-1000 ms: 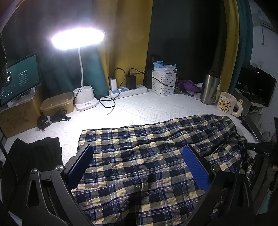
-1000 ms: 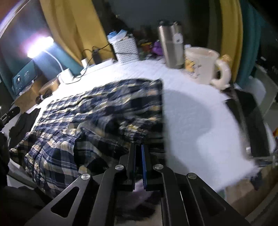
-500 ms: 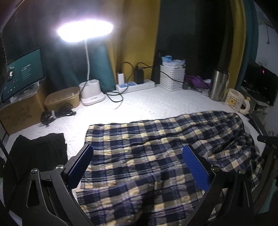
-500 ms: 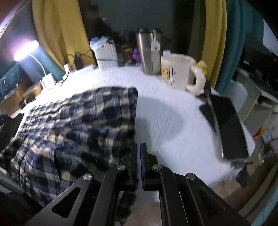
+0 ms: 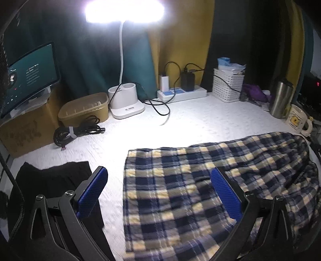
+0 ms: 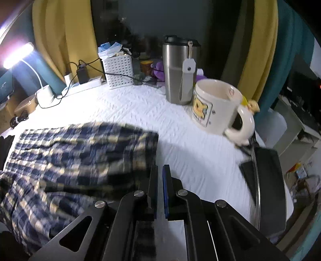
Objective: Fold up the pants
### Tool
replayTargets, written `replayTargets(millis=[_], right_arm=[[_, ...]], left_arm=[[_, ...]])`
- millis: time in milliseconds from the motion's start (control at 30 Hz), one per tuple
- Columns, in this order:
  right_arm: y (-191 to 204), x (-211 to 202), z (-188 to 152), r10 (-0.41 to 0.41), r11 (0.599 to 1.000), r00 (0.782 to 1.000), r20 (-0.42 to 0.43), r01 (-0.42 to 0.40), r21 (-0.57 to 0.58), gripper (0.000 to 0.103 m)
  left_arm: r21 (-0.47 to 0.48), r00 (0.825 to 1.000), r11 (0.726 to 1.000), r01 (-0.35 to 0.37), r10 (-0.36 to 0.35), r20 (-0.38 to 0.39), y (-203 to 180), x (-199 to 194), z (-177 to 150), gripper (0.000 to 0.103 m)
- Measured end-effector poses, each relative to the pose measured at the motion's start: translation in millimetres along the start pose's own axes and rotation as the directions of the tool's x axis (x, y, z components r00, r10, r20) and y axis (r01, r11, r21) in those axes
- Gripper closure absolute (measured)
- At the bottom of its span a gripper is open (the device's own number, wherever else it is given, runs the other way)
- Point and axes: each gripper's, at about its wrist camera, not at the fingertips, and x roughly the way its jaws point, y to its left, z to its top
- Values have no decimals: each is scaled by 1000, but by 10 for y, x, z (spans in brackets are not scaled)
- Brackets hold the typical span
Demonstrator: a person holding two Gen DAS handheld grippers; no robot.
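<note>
plaid pants: navy, blue and pale yellow checks, spread flat on the white quilted cover in front of you; one straight edge faces the black garment, and the far end is rumpled near the mug.
your left gripper: released, blue pads wide apart, hovering over the straight edge of the pants with nothing between them.
your right gripper: jaws clenched; a strip of plaid runs under them, but you cannot tell whether any cloth is pinched.
white basket: holds blue and white packets.
tan tub: contents too dim to tell; a coiled black cable lies in front.
cream mug: cartoon print; you see pale inner wall only.
steel tumbler: lidded, tag hanging, just behind the mug.
lamp: lit.
</note>
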Motion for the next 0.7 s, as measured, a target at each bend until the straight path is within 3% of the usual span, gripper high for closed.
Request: replayTargets(millis=[100, 300, 333, 400, 433, 467, 533, 633, 700], right_arm=[[2, 114, 130, 57, 998, 998, -7, -57, -10, 98], [-40, 635, 61, 90, 996, 985, -144, -90, 5, 96], [-54, 629, 62, 84, 996, 989, -120, -84, 4, 85], [-109, 651, 77, 21, 1000, 991, -131, -22, -1, 43], [-158, 665, 77, -36, 999, 990, -135, 36, -3, 6], [-231, 693, 75, -97, 995, 985, -145, 99, 6, 0], [-389, 726, 47, -17, 996, 986, -168, 31, 78, 0], [-375, 692, 45, -43, 997, 989, -142, 52, 58, 0], [-337, 623, 96, -6, 998, 994, -109, 13, 65, 0]], left_arm=[[-1, 1000, 1000, 2, -2, -6, 49, 86, 52, 2], [-6, 998, 1000, 12, -12, -54, 58, 289, 26, 2], [-4, 998, 1000, 12, -12, -63, 53, 316, 19, 2], [3, 997, 1000, 14, -13, -76, 42, 365, 6, 2], [4, 997, 1000, 15, -15, -79, 40, 380, 5, 2], [4, 997, 1000, 15, -15, -80, 40, 396, 7, 2], [3, 996, 1000, 14, -14, -88, 52, 437, 11, 2], [6, 996, 1000, 8, -8, -94, 89, 478, 32, 2], [23, 996, 1000, 5, -3, -93, 109, 492, 66, 2]])
